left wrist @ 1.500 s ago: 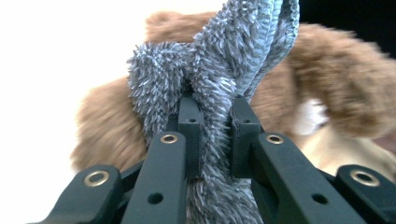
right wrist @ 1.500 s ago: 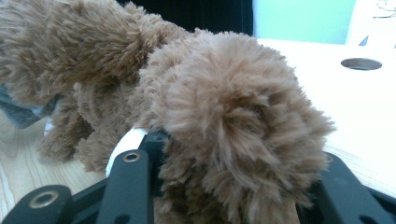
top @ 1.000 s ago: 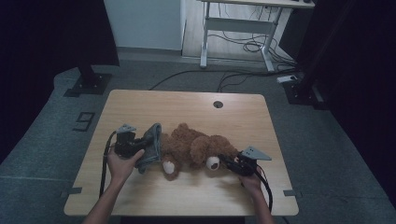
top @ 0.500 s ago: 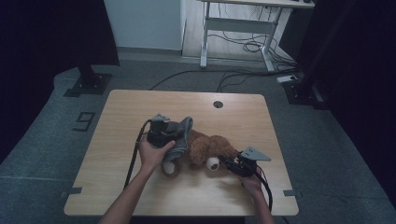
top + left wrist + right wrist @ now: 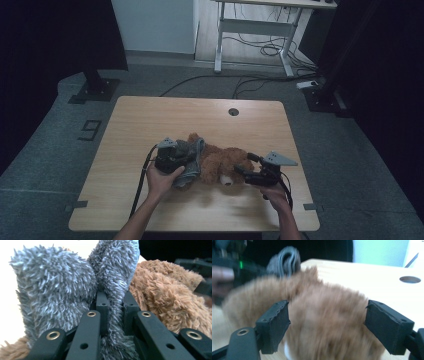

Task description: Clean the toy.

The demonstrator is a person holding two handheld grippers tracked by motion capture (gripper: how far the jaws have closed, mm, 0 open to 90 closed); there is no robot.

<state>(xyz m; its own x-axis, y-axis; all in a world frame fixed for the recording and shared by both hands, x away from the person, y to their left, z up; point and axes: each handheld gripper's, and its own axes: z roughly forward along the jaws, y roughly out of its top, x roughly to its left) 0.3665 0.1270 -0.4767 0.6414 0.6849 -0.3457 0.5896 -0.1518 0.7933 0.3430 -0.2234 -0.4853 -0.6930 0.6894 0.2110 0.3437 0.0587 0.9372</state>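
A brown teddy bear (image 5: 220, 165) lies on the wooden table (image 5: 165, 115), near its front edge. My left gripper (image 5: 186, 161) is shut on a grey fuzzy cloth (image 5: 194, 155) that drapes over the bear's left end. In the left gripper view the jaws (image 5: 113, 302) pinch a fold of the grey cloth (image 5: 55, 290), with the bear's brown fur (image 5: 162, 295) just behind. My right gripper (image 5: 242, 164) stands at the bear's right end; its jaws have just been opening. In the right gripper view the gripper (image 5: 327, 315) straddles the blurred bear (image 5: 324, 322), with the pads clear of the fur.
A round cable hole (image 5: 233, 111) sits near the table's far edge. Behind the table a white desk frame (image 5: 255, 30) stands over floor cables (image 5: 260, 50). Black stands (image 5: 95, 85) flank the table on the grey floor.
My left hand carried the grey cloth rightward from the table's left part onto the bear. The right gripper's jaws opened off the bear and lifted slightly.
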